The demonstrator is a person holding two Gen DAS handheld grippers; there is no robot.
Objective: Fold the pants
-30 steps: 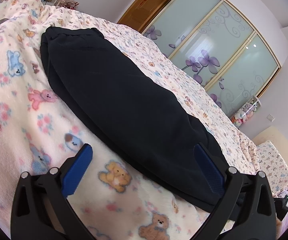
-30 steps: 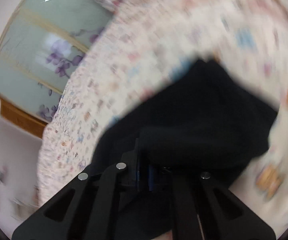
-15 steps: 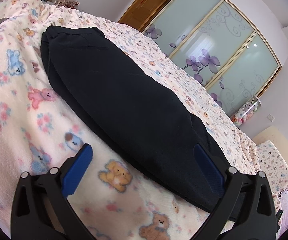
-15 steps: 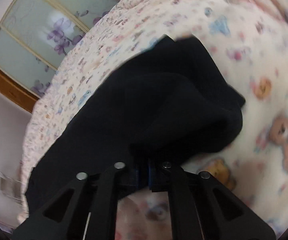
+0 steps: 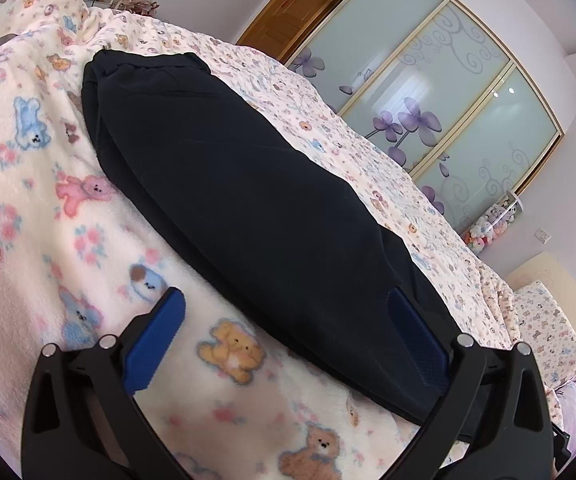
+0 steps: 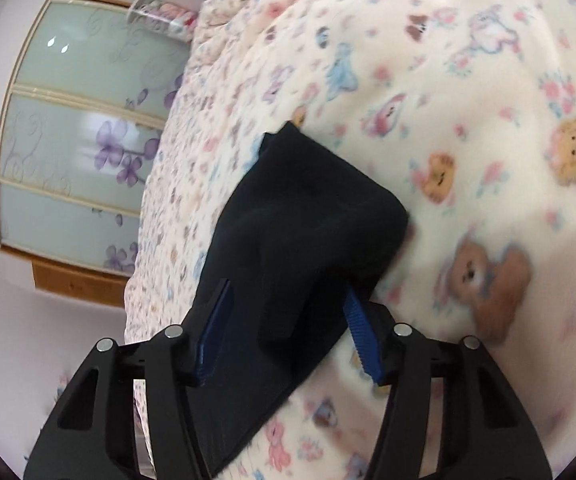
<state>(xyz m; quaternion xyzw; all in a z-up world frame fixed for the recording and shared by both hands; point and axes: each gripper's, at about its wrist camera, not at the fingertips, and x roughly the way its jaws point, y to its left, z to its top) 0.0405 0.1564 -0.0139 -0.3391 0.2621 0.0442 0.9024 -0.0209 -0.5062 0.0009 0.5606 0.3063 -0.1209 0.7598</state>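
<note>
The black pants [image 5: 248,200] lie lengthwise on a cream blanket printed with teddy bears [image 5: 40,208], waistband at the far end. My left gripper [image 5: 284,320] is open and empty, hovering over the pants' near edge; its right blue finger [image 5: 415,340] sits over the black fabric. In the right wrist view the pants' leg end [image 6: 307,216] lies bunched on the blanket. My right gripper [image 6: 288,320] is open, its jaws standing either side of the cloth, with the blue fingers [image 6: 361,336] apart.
A sliding wardrobe with frosted glass and purple flowers [image 5: 427,92] stands beyond the bed. A wooden door [image 5: 291,4] is beside it. A jar of plush toys [image 5: 491,224] sits at the far right. A second small bed [image 5: 547,320] stands to the right.
My right gripper was shut on the pants' leg end; it has laid the cloth down and opened. The view swung over the blanket. The left gripper stayed still.
</note>
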